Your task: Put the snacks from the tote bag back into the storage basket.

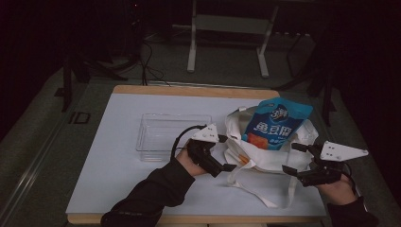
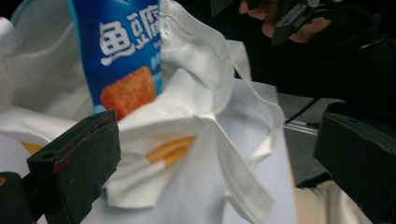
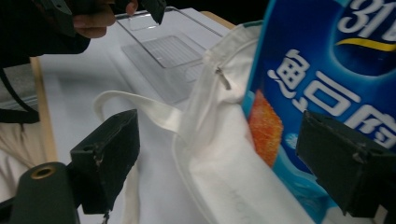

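A white cloth tote bag [image 1: 265, 158] lies on the right of the white table [image 1: 118, 161]. A blue snack pouch [image 1: 276, 123] with an orange picture stands out of its mouth. My left gripper [image 1: 226, 152] is open at the bag's left edge, its jaws on either side of the rim and a strap. My right gripper [image 1: 291, 157] is open at the bag's right side. In the left gripper view the bag [image 2: 196, 60] and the pouch [image 2: 126, 46] sit between the spread jaws. The right gripper view has the pouch [image 3: 322, 70] and the bag's rim [image 3: 219, 158] between its jaws.
A clear plastic tray [image 1: 172, 130] stands on the table left of the bag, also in the right gripper view [image 3: 168, 49]. A grey metal stand [image 1: 227, 38] is on the floor beyond the far edge. The bag's straps [image 1: 262, 196] trail toward the front edge.
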A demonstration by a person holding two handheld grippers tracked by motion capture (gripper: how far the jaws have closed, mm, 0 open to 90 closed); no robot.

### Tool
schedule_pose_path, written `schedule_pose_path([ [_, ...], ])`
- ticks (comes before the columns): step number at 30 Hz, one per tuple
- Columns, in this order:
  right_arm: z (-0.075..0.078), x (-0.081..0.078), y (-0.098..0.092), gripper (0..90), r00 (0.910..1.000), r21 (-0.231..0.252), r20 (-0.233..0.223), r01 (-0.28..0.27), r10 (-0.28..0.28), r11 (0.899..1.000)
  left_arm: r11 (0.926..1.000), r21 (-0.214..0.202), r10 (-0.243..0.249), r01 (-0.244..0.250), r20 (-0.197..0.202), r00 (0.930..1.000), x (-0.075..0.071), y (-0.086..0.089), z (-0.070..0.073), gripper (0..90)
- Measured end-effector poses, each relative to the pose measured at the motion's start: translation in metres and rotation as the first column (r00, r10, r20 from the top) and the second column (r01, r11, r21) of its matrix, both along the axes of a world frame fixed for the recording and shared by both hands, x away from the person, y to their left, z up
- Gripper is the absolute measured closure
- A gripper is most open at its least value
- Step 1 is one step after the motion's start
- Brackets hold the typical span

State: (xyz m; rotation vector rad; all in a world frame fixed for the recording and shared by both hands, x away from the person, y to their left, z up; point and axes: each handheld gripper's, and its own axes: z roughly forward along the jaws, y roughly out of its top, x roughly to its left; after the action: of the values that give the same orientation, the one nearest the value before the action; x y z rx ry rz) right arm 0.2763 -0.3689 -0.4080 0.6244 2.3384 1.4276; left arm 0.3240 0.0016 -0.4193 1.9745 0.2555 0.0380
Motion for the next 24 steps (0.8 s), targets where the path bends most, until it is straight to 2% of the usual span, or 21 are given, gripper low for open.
schedule_pose_path([
  [5, -0.001, 0.007, -0.006, 14.3, 0.9993, -0.005, 0.014, 0.034, -0.034, 0.999, 0.9999, -0.012, 0.002, -0.002, 0.005, 1.0000, 0.014, -0.011, 0.000, 1.2],
  [10, -0.003, 0.016, -0.013, 14.3, 0.9980, -0.009, 0.008, 0.063, -0.063, 0.998, 0.9999, 0.009, 0.008, -0.008, 0.002, 1.0000, 0.030, -0.021, 0.003, 1.2],
  [13, -0.004, 0.021, -0.017, 14.3, 0.9979, -0.001, 0.005, 0.065, -0.065, 0.998, 0.9999, -0.010, 0.011, -0.011, -0.003, 0.9999, 0.039, -0.026, 0.008, 1.2],
  [16, -0.006, 0.030, -0.024, 14.3, 0.9962, 0.003, 0.002, 0.087, -0.087, 0.996, 0.9995, -0.016, 0.029, -0.029, -0.004, 0.9996, 0.052, -0.034, 0.010, 1.2],
  [19, -0.007, 0.035, -0.027, 14.3, 0.9950, -0.004, -0.002, 0.100, -0.100, 0.995, 0.9992, -0.018, 0.034, -0.034, -0.008, 0.9994, 0.059, -0.038, 0.009, 1.2],
  [21, -0.007, 0.040, -0.029, 14.3, 0.9941, -0.006, -0.008, 0.108, -0.108, 0.994, 0.9987, -0.014, 0.050, -0.050, 0.001, 0.9987, 0.063, -0.041, 0.008, 1.2],
  [24, -0.006, 0.050, -0.032, 14.3, 0.9921, -0.001, -0.016, 0.124, -0.124, 0.992, 0.9977, -0.004, 0.068, -0.068, -0.013, 0.9976, 0.074, -0.049, 0.005, 1.2],
])
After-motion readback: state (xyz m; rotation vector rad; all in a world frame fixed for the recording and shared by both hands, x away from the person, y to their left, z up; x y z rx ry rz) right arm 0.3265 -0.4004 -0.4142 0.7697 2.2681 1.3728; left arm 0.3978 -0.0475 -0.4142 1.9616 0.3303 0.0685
